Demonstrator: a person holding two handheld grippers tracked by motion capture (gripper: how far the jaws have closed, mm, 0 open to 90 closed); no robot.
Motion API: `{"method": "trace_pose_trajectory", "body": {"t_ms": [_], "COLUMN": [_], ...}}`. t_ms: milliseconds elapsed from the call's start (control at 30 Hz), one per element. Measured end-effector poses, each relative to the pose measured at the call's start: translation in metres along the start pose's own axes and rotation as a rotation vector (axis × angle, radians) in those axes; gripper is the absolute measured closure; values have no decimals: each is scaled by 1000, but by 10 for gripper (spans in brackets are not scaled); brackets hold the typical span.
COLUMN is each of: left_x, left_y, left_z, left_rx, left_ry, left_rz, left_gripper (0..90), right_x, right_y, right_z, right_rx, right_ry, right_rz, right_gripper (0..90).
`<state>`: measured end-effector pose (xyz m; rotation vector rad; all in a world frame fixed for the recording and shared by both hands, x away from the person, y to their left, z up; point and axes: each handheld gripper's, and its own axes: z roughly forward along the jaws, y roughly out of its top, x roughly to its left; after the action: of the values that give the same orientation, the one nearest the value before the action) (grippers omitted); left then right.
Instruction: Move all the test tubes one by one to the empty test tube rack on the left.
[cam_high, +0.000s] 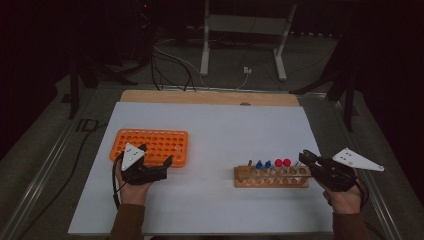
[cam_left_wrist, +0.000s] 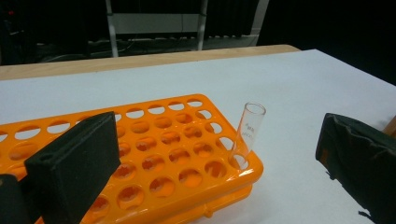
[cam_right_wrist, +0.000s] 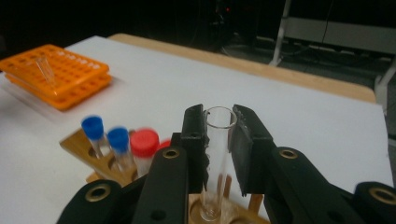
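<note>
glass tube (cam_right_wrist: 217, 154) in right hand-held gripper (cam_right_wrist: 218, 122)

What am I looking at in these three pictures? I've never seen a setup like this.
A person at a white table holds a two-jaw gripper in each hand. One picture looks down from above; the other two come from cameras riding on the grippers. The left gripper hangs open by an orange tube rack with one clear tube leaning in a corner hole. The right gripper is shut on a clear glass test tube above a wooden rack holding blue-capped and red-capped tubes.
</note>
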<state>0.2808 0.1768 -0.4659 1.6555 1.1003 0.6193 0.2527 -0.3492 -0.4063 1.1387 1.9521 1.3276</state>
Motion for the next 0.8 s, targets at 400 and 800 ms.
{"method": "trace_pose_trajectory", "body": {"t_ms": [400,800], "left_x": [-13,-38], "left_y": [12,26], "left_z": [5,16], "left_rx": [-27,-8], "left_ry": [-58,-118], "left_rz": [55,72], "left_gripper": [6,6], "right_x": [9,41], "right_y": [33,54], "right_z": [14,46], "right_rx": [-43,-36], "right_ry": [4,95], "right_rz": [-22,-45], "right_gripper": [764,763]}}
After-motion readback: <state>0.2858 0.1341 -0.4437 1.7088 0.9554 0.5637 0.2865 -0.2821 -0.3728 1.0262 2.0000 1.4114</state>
